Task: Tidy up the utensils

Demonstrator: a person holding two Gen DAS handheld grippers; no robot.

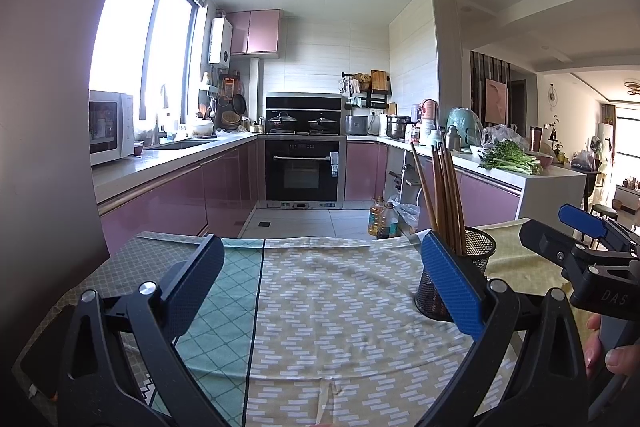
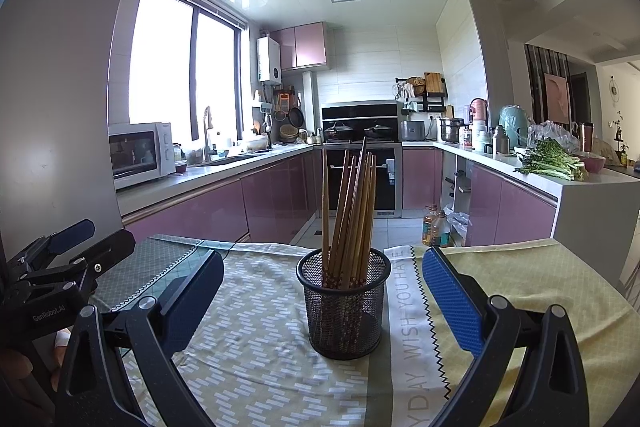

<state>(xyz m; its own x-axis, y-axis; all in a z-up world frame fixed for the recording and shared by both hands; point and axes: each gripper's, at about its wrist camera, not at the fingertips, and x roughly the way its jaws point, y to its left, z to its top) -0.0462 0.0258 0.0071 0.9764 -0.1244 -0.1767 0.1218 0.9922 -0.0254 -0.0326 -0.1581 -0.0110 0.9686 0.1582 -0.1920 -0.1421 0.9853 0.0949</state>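
Wooden chopsticks (image 2: 352,211) upright in black mesh cup (image 2: 344,307)

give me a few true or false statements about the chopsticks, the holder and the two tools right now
1. The chopsticks stand in a black mesh holder. True.
2. The right tool is shut on the holder. False: its jaws are wide open, with the holder between them untouched.
3. The left tool holds a chopstick. False: it is open and empty above the tablecloth.
4. The holder lies tipped over. False: it stands upright on the cloth.
5. Green vegetables lie on the counter to the right. True.
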